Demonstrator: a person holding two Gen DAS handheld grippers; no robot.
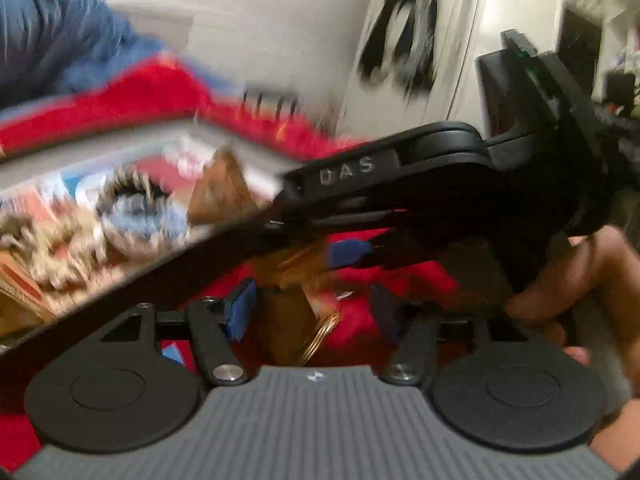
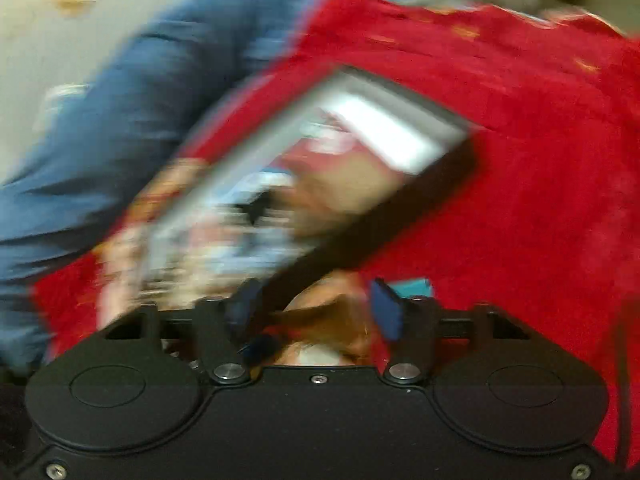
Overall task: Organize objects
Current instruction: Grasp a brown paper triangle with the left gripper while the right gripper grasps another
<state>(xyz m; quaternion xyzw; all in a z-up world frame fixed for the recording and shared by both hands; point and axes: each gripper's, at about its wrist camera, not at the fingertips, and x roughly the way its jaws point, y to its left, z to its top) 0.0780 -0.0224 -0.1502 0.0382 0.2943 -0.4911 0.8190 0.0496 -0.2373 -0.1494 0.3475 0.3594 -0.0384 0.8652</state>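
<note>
Tray [image 2: 452, 196] edge sits between the open right hand-held gripper [image 2: 316, 312].

One text can be read: the raised letters "DAS" on the black arm of the right gripper [image 1: 348, 168], seen in the left wrist view just right of centre, running toward two o'clock. A small pale mark sits on the ribbed grey body of the left gripper [image 1: 315, 377] at six o'clock — too small to read. The packets in the tray [image 1: 132, 208] at nine o'clock carry print, but blur hides it. The right wrist view gives nothing readable — all smeared.
</note>
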